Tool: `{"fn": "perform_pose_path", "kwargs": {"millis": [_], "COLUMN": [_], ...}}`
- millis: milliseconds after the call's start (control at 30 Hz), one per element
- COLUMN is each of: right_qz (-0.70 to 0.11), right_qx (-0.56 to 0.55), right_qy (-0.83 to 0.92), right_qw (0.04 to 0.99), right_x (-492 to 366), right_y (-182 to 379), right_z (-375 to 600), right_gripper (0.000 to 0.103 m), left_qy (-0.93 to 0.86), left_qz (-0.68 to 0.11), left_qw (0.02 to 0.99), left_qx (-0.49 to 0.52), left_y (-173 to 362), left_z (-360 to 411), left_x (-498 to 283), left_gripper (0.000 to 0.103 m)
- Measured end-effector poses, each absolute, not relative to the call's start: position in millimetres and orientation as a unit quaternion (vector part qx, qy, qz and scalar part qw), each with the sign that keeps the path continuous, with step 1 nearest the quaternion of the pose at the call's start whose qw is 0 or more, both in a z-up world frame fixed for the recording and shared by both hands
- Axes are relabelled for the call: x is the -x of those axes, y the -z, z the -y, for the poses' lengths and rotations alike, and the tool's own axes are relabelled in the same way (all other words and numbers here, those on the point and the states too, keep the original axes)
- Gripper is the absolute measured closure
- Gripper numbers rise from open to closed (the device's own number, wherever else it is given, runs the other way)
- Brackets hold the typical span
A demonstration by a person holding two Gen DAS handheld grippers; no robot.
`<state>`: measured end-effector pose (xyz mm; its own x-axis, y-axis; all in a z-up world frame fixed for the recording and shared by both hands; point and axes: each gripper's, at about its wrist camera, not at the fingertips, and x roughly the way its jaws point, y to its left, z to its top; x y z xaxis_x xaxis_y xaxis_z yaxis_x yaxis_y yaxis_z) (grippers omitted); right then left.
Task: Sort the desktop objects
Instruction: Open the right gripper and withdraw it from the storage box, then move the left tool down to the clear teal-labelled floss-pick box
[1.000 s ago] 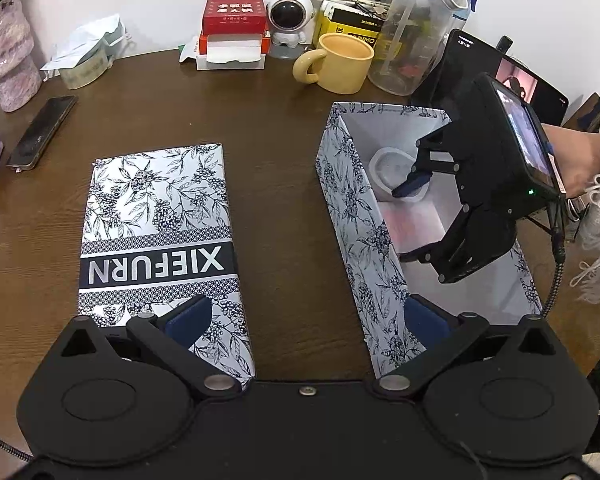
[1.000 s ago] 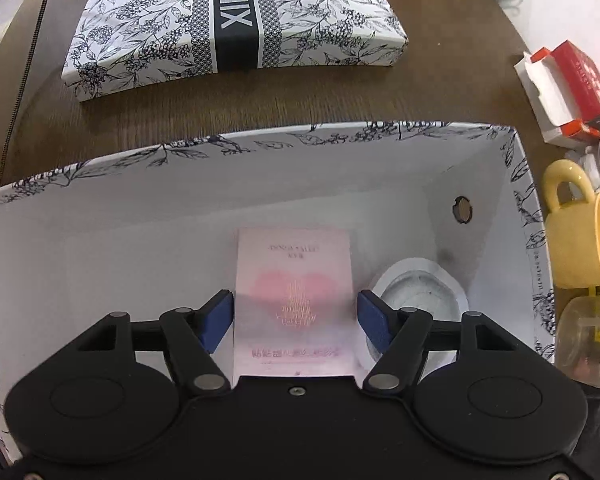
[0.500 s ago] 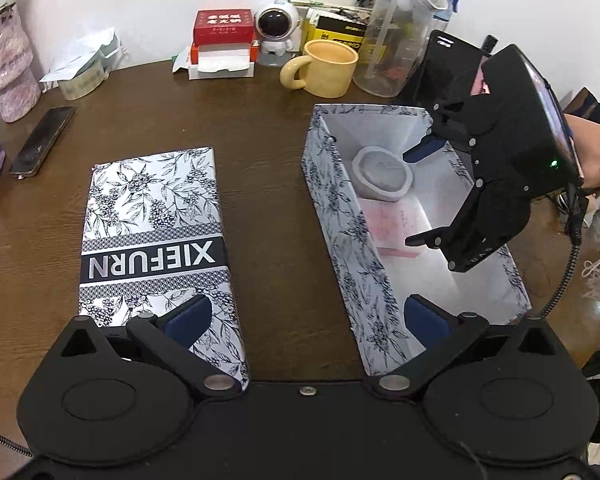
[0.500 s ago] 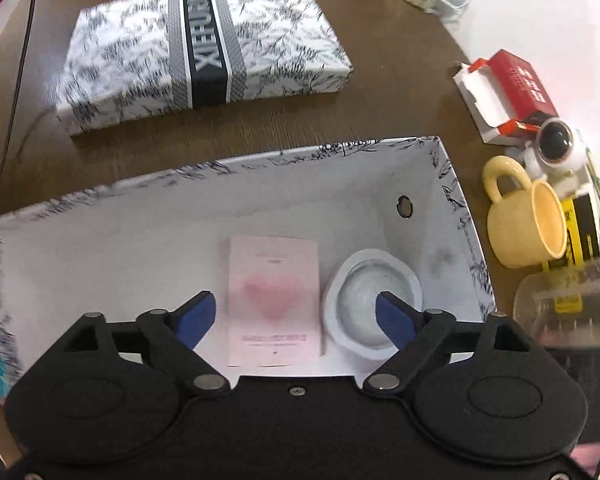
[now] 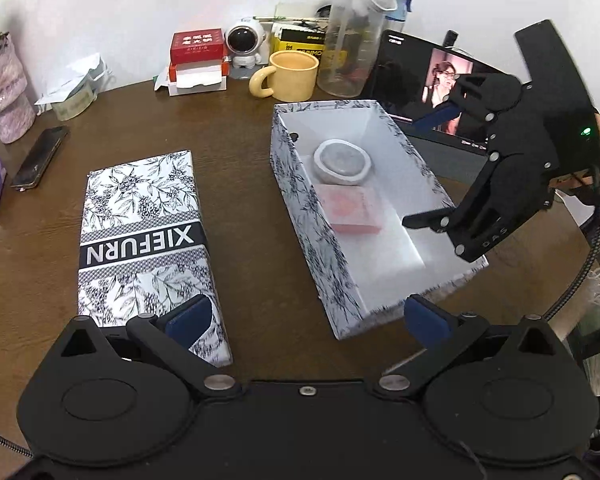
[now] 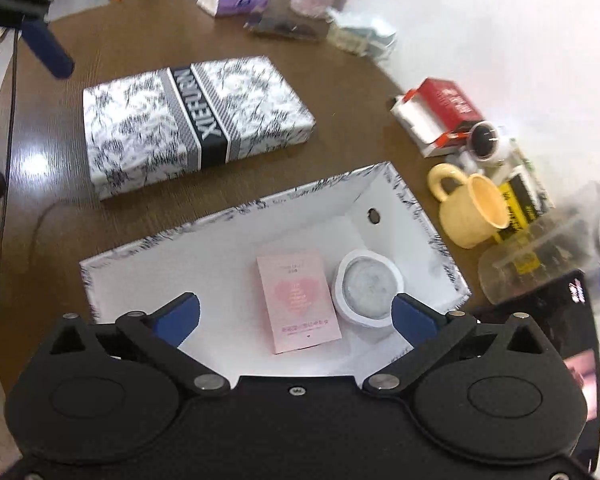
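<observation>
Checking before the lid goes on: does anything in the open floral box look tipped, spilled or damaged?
Nothing stands out. The pink heart-printed packet lies flat beside the upright round white dish in the floral box; no spill shows.

A dark wooden table (image 5: 244, 184) carries an open floral box (image 5: 300, 200), its XIEFURN lid (image 5: 140, 216) alongside, a yellow mug (image 5: 290, 74), black phone (image 5: 40, 156), clear water bottle (image 5: 350, 40), tablet (image 5: 416, 80) and red carton (image 5: 198, 50).

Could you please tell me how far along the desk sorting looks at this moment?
Done: the pink card and white round dish lie in the open box. In hand: nothing; right tool and left tool are open. Left: the lid lies beside the box.
</observation>
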<state>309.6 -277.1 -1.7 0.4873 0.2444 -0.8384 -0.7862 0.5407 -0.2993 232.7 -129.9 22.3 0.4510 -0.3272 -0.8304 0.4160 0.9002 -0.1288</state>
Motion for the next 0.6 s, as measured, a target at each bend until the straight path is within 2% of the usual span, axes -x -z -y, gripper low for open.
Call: {"fn": "perform_pose_path", "kwargs": {"millis": [600], "right_qz": [-0.325], "right_qx": [0.290], "right_qy": [-0.238], "right_qw": [0.868], "right_x": [-149], "right_y": [-59], "right_z": [289], "right_gripper": [0.000], "left_qy": [0.276], "left_qz": [-0.434], "left_qw": [0.853], "left_qx": [-0.083], "left_y": [-39], "left_z": [129], "left_x": [-127], "left_gripper": [0.000]}}
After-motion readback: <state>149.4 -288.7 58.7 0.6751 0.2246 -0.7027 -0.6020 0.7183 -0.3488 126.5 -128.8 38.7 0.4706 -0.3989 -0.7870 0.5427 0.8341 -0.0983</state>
